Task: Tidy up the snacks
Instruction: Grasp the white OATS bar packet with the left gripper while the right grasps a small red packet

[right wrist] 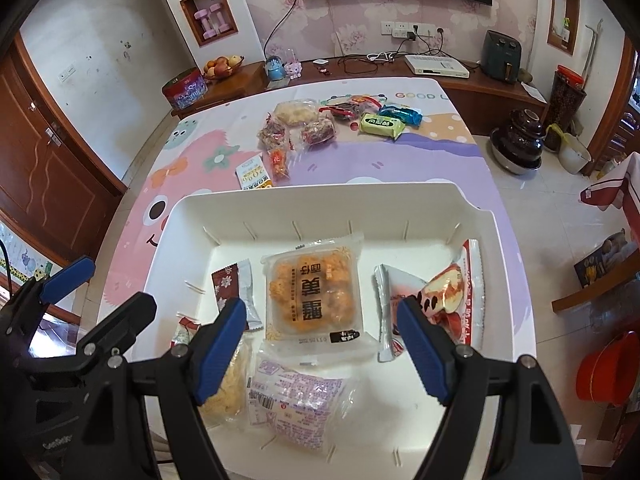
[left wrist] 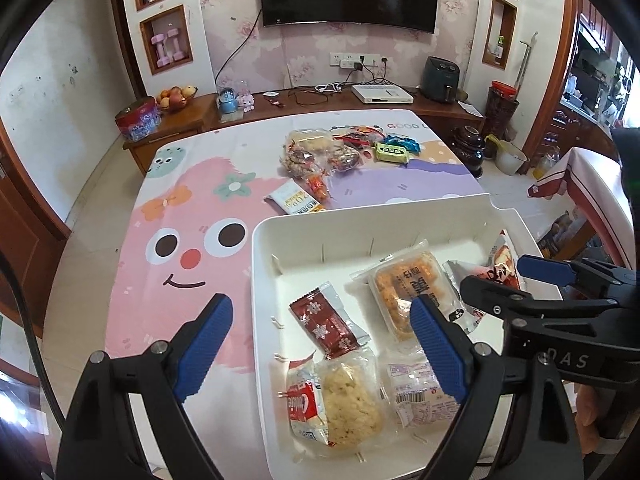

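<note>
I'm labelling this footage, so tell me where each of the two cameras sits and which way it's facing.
Left wrist: on the left gripper, looking down and forward over the white bin's left edge; its own open fingers show, and the right gripper beside.
Right wrist: on the right gripper, above the bin's middle; open fingers, left gripper at left.
Shared: bin, orange snack pack, loose snacks farther back on the table, TV wall.

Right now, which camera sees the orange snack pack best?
The right wrist view: the orange pack lies whole and unblocked in the bin, between the open fingers. In the left wrist view a blue finger covers part of the pack.
</note>
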Action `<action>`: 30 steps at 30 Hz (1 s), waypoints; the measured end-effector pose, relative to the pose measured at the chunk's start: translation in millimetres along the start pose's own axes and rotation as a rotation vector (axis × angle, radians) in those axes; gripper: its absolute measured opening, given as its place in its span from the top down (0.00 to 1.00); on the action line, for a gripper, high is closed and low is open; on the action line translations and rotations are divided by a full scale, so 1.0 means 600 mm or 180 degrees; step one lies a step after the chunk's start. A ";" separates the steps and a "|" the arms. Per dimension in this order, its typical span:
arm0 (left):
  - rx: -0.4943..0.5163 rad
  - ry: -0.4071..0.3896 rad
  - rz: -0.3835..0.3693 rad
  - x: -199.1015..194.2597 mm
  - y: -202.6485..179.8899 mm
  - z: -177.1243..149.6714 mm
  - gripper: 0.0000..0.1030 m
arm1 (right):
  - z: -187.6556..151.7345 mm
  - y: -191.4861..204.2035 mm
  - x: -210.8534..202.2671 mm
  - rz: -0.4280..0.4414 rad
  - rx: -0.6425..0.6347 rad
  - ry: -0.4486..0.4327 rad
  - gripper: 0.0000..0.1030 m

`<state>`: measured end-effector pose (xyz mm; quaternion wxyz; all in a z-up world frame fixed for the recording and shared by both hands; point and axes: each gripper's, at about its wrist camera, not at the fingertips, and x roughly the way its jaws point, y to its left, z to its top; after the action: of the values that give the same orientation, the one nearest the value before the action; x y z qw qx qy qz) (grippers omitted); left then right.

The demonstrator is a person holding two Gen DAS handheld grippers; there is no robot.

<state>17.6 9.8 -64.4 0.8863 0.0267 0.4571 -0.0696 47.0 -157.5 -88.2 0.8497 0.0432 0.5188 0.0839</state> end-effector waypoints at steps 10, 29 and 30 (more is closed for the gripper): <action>-0.0077 0.0286 -0.0125 0.037 0.011 0.002 0.13 | -0.001 -0.004 0.021 -0.0009 -0.0003 0.0044 0.24; -0.0035 0.0272 0.0568 0.139 0.067 0.207 0.13 | 0.257 0.000 0.004 -0.0153 -0.0356 -0.0465 0.24; -0.0046 0.0302 0.0594 0.156 0.071 0.220 0.13 | 0.279 -0.004 0.016 -0.0157 -0.0326 -0.0462 0.24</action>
<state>183.8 27.8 -65.0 0.8664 0.0660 0.4946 0.0179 200.5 -155.7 -20.3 0.8879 -0.0071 0.4519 0.0860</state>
